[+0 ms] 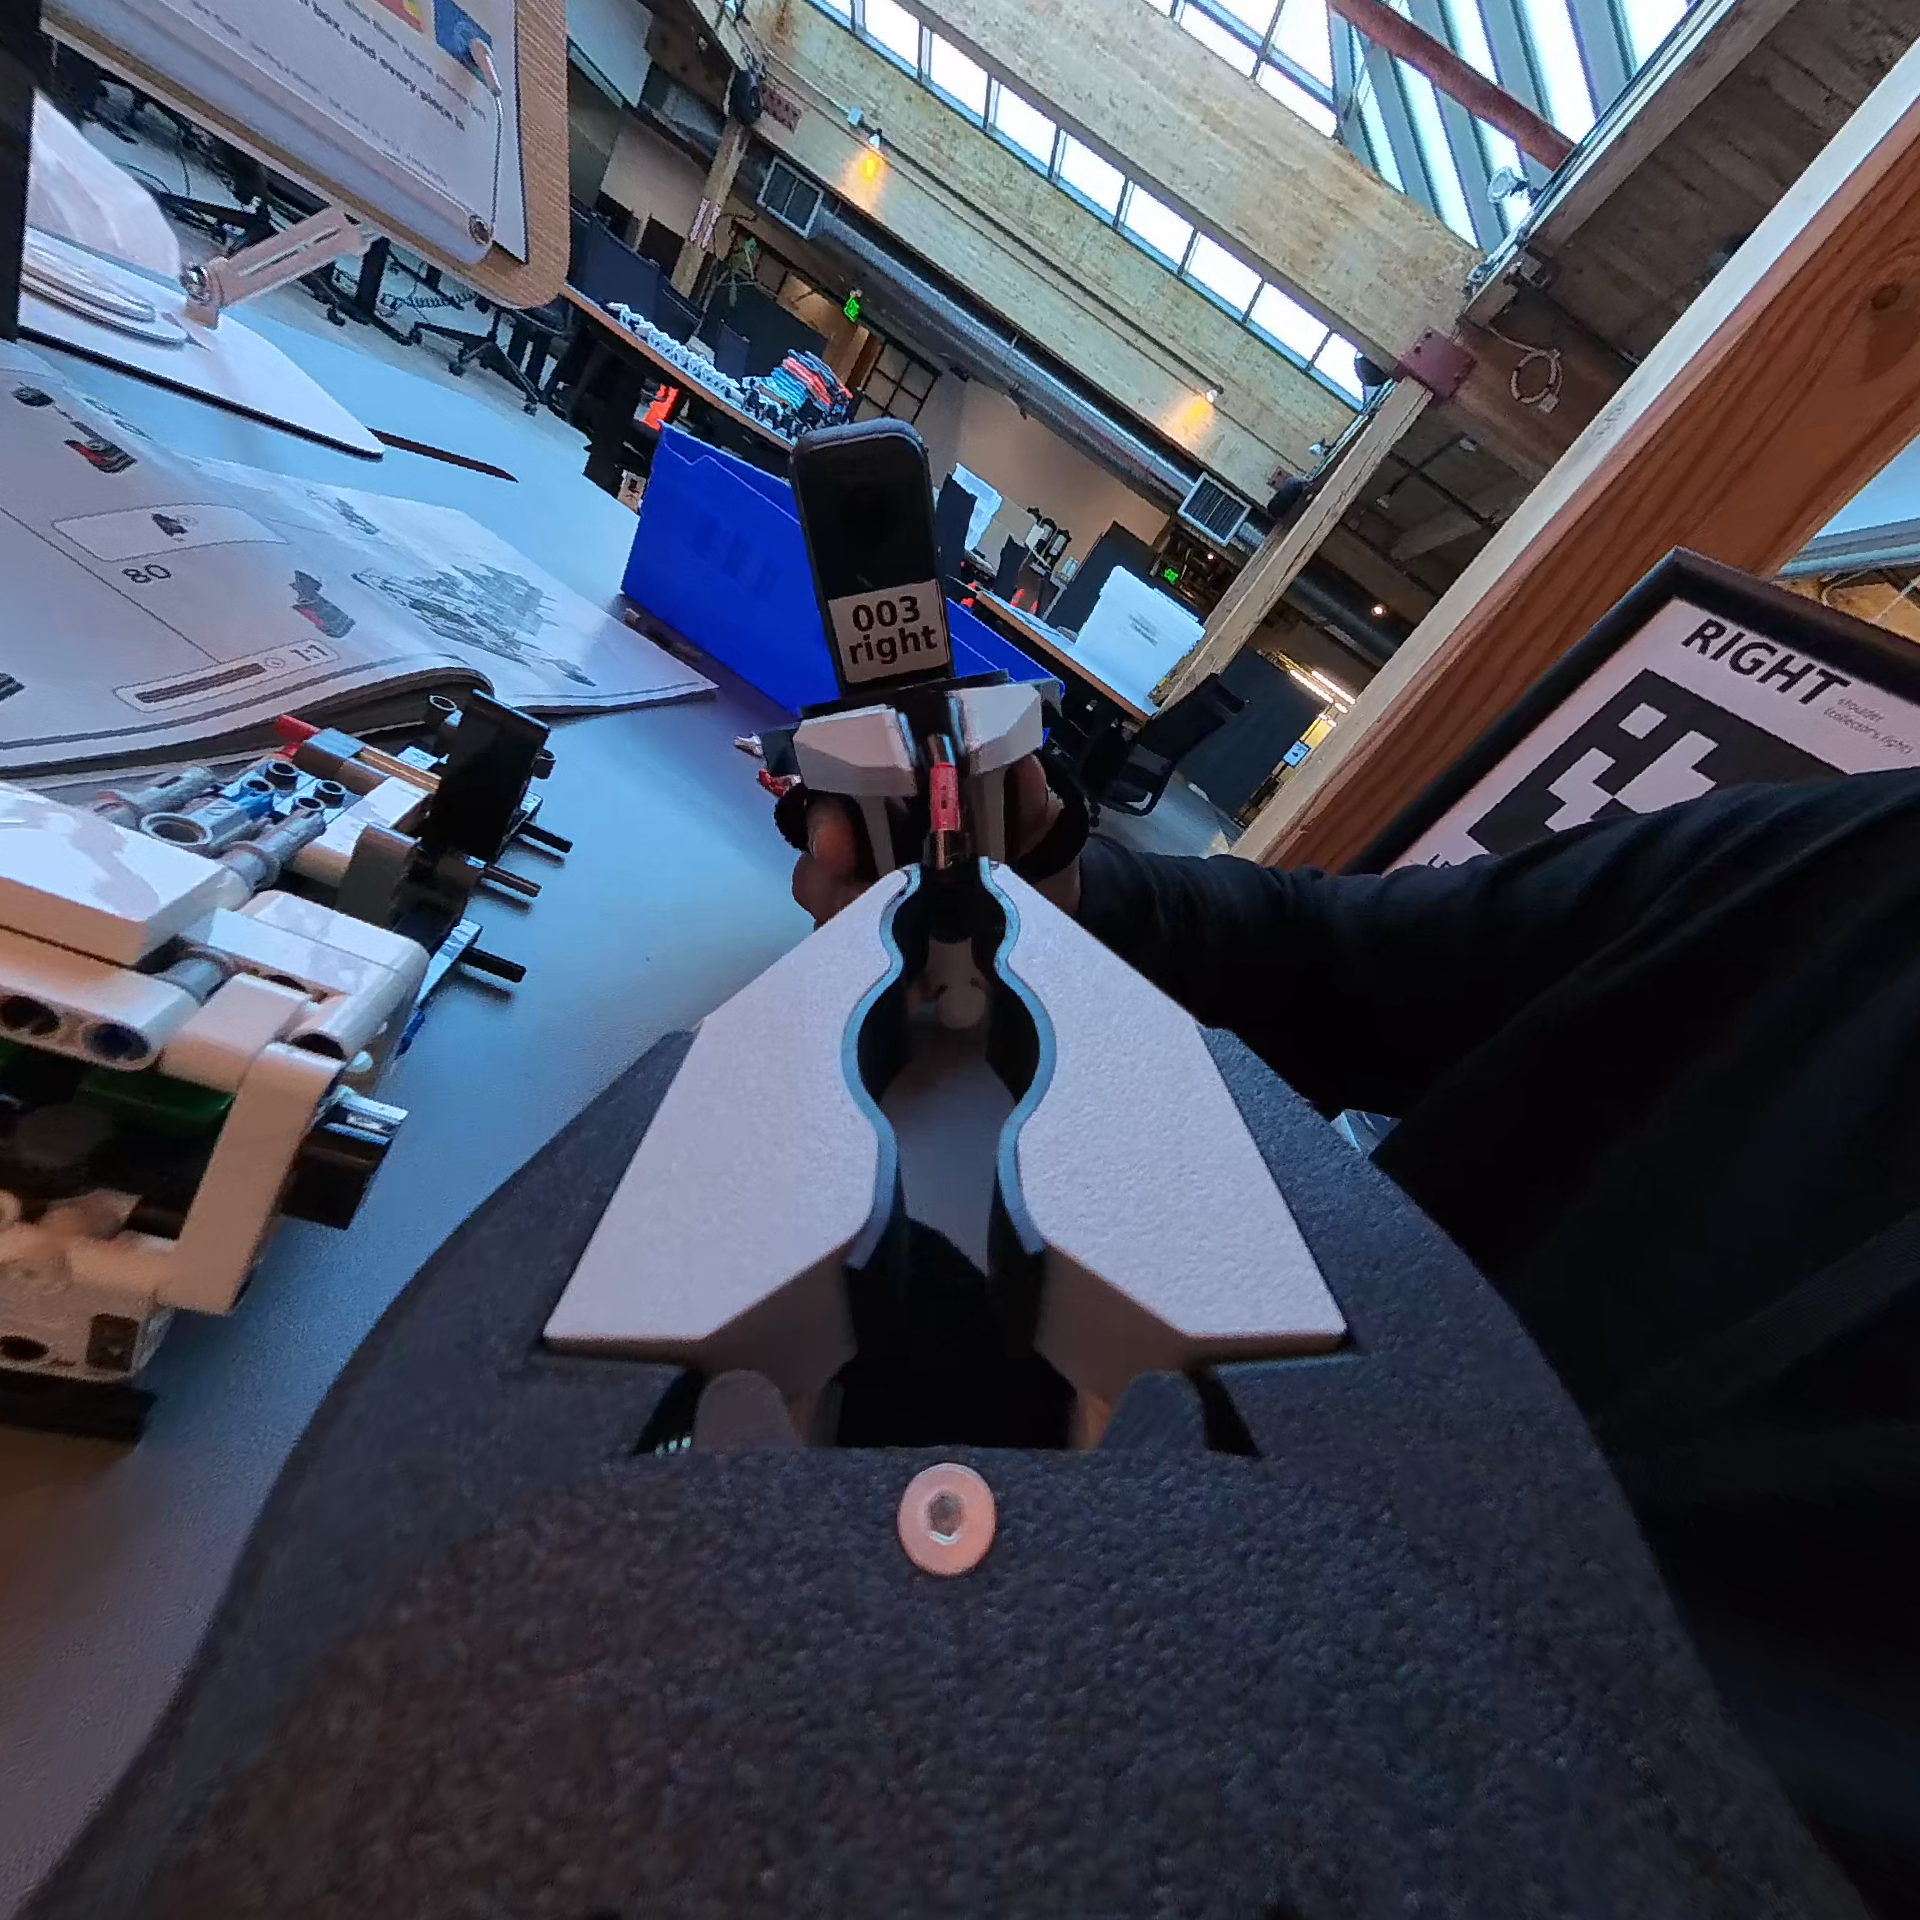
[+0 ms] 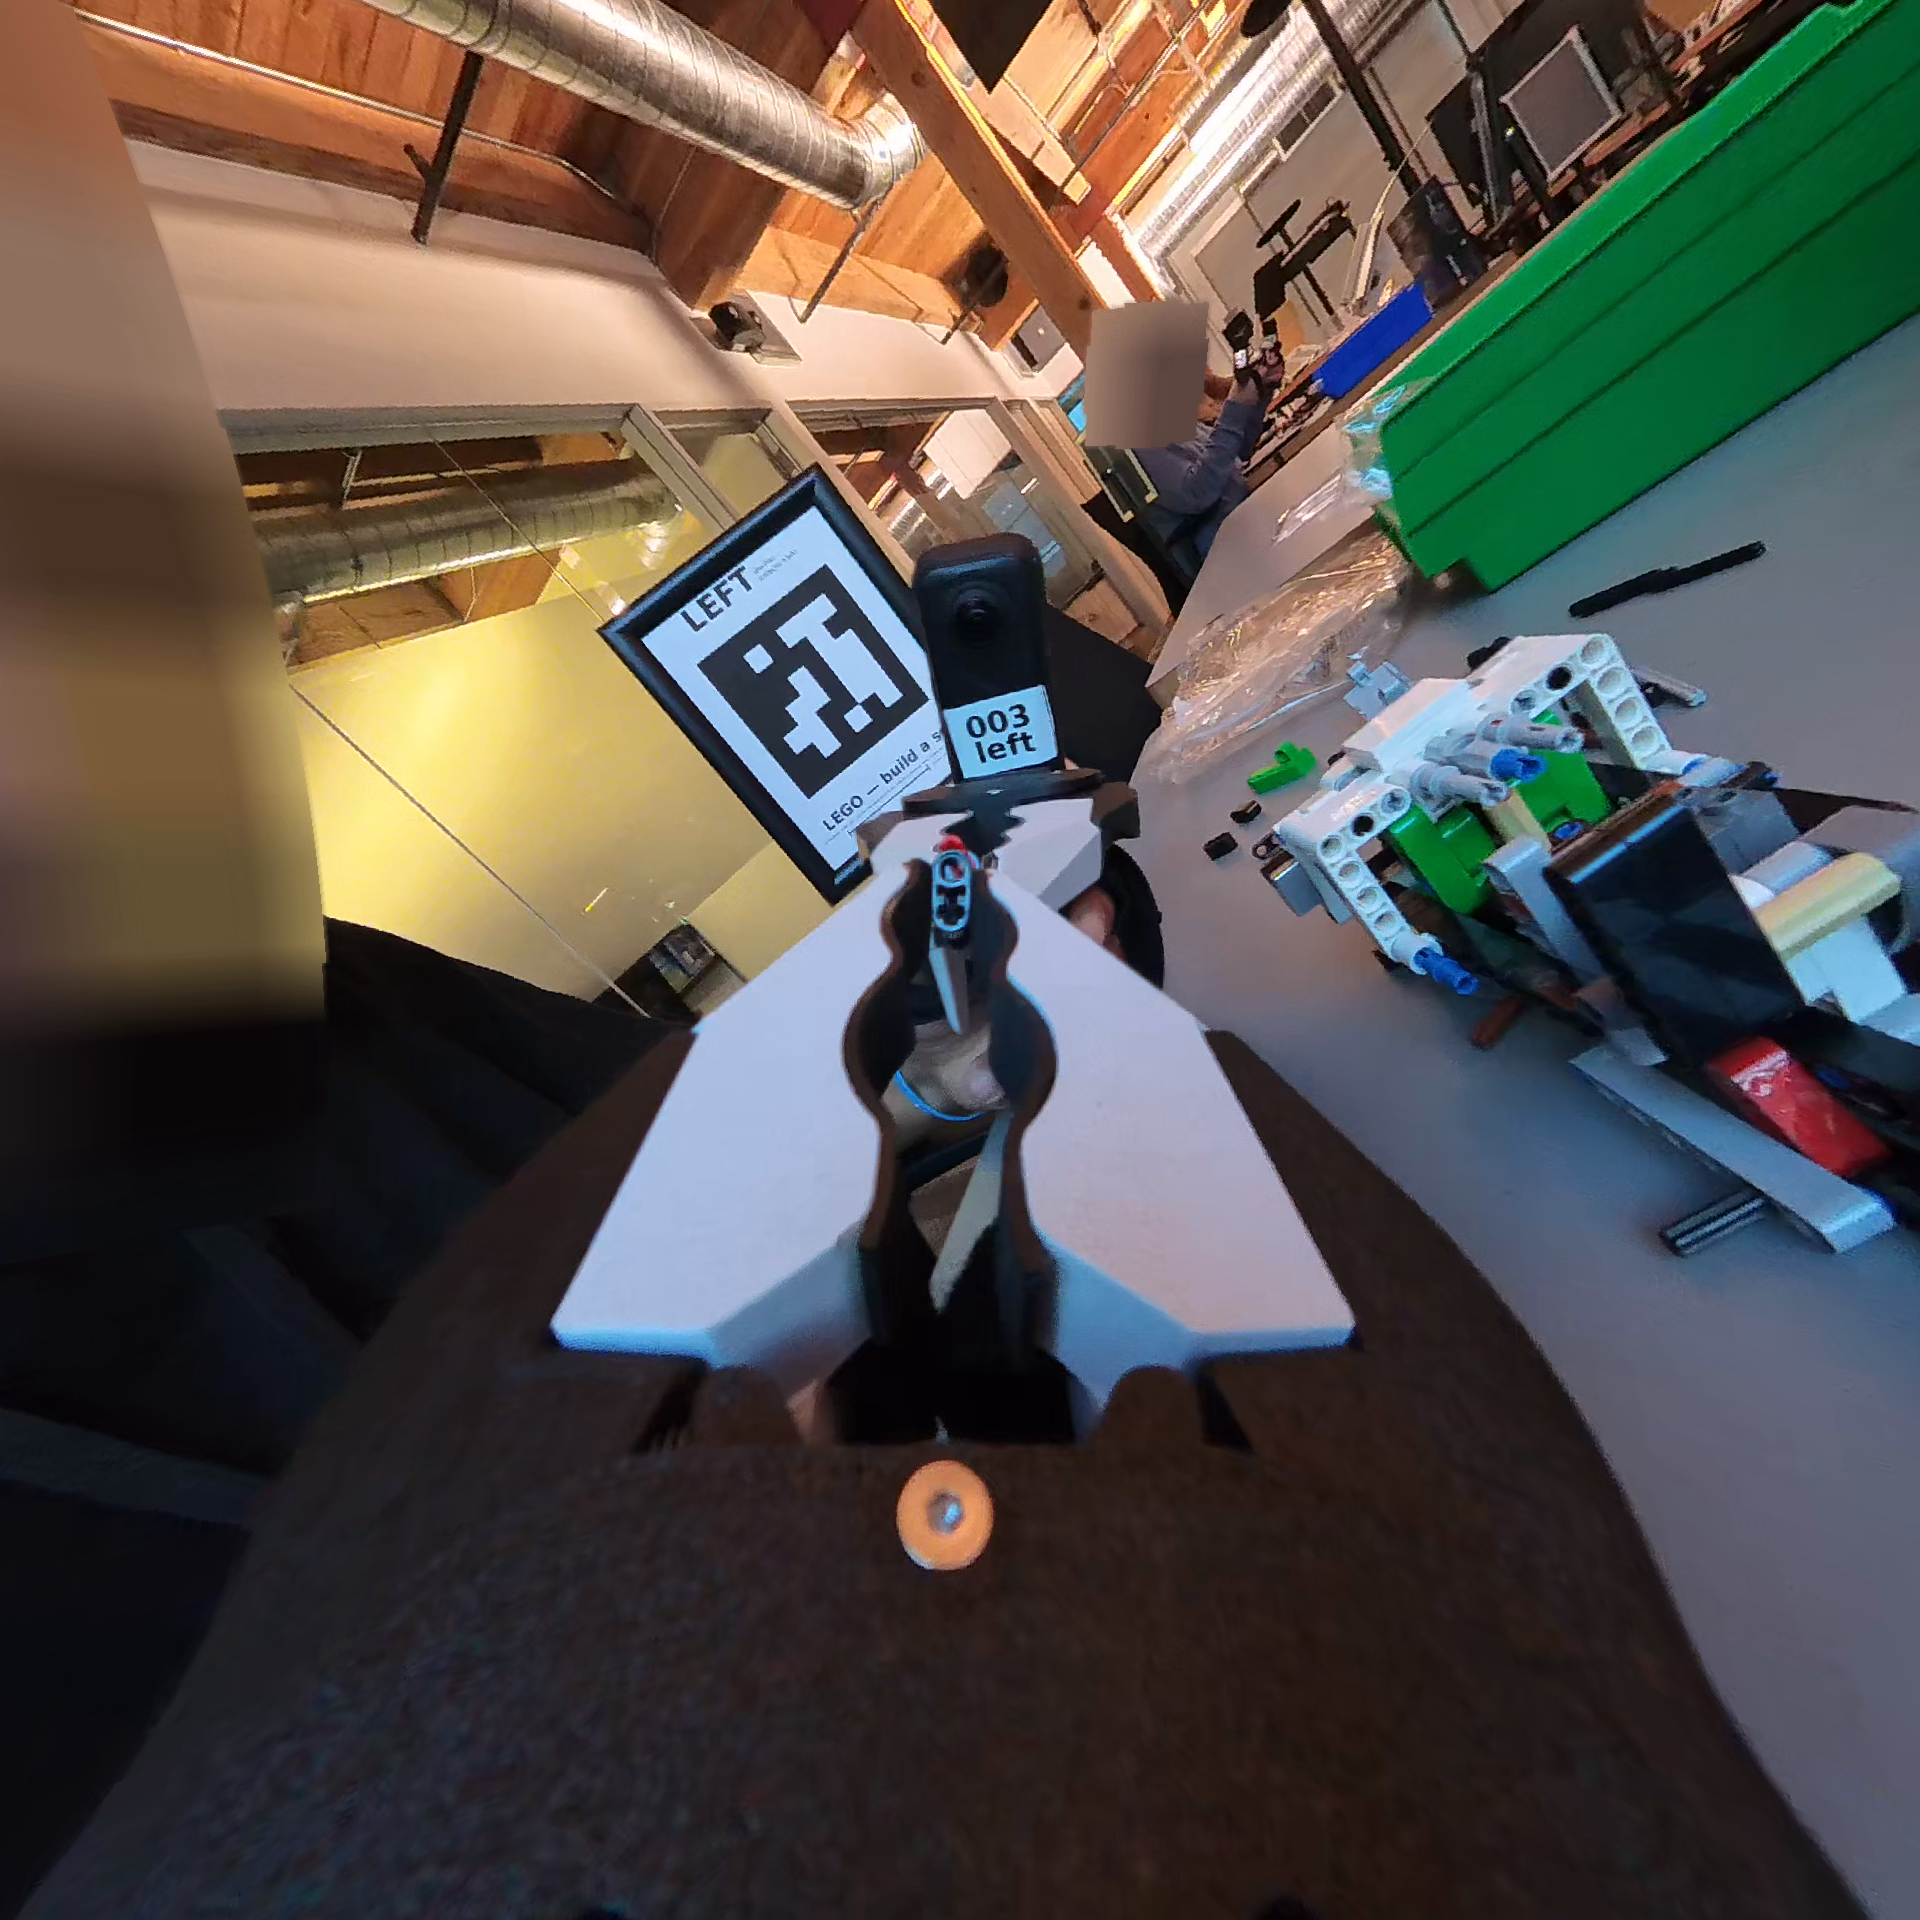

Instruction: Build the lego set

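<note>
My left gripper (image 1: 943,891) and right gripper (image 2: 951,885) are held tip to tip above the grey table (image 1: 644,894). The left jaws are nearly closed on a small dark piece (image 1: 940,914) with a white pin (image 1: 961,1003) behind it. The right gripper shows opposite in the left wrist view (image 1: 940,847), shut on a red pin (image 1: 943,805). In the right wrist view it grips a small grey-black connector (image 2: 951,896) with a red tip (image 2: 954,840). The left gripper (image 2: 971,844) faces it. The partly built white, green and black model lies on the table (image 1: 208,997) (image 2: 1558,873).
An open instruction booklet (image 1: 312,603) and a blue bin (image 1: 717,561) lie beyond the model. Green bins (image 2: 1662,312), clear plastic bags (image 2: 1268,644), a black pen (image 2: 1662,582) and loose small pieces (image 2: 1283,769) are on the table. Framed marker signs (image 1: 1714,717) (image 2: 790,686) stand nearby.
</note>
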